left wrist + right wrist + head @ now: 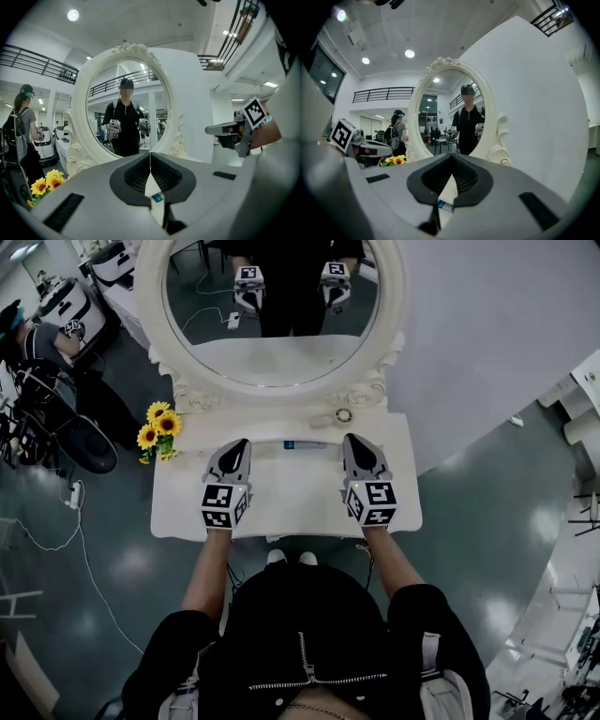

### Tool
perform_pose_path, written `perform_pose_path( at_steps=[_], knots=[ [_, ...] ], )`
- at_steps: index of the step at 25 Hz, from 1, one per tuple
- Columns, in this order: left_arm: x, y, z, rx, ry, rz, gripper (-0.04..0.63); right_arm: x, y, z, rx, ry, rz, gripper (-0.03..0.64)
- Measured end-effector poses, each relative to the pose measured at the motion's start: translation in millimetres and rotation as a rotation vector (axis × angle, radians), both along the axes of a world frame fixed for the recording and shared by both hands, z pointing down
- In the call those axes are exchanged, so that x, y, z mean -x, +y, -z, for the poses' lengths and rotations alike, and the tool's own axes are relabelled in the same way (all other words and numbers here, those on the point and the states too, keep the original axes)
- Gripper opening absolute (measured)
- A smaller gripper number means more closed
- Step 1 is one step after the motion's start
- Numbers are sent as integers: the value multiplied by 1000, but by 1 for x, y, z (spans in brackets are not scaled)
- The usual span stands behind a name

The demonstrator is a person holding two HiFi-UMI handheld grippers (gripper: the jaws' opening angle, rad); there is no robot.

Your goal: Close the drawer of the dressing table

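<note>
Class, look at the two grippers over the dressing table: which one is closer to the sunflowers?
The left gripper. The sunflowers stand at the table's left edge, just beyond that gripper, while the right gripper is over the opposite side.

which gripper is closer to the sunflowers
Left. In the head view the left gripper is just right of the sunflowers, which stand at the table's left end. The right gripper is farther right, beyond the left one.
</note>
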State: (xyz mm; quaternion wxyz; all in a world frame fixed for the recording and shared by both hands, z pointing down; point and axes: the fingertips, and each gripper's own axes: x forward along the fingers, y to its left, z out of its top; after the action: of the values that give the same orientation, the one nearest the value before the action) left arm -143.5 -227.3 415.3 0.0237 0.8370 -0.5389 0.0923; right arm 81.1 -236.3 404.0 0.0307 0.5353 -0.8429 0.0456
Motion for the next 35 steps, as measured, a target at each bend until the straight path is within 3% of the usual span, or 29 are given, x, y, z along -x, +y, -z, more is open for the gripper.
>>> perform_pose_path(
  at_steps=[16, 23, 28, 31, 35],
  knots=[
    [-14, 13, -57, 129, 4, -96, 21, -12, 31, -64, 150, 12, -81, 6],
    [-23, 23, -77, 170, 5, -122, 21, -22, 44, -82, 170, 15, -106, 9],
    [-23, 23, -79, 177, 6, -126, 21, -28, 48, -83, 164, 16, -126, 100],
    [-25, 24, -78, 175, 4, -134, 21, -30, 49, -86, 168, 32, -133, 193],
    [-26, 26, -81, 181, 1, -136, 21, -39, 48, -98, 201, 48, -165, 215]
  ],
)
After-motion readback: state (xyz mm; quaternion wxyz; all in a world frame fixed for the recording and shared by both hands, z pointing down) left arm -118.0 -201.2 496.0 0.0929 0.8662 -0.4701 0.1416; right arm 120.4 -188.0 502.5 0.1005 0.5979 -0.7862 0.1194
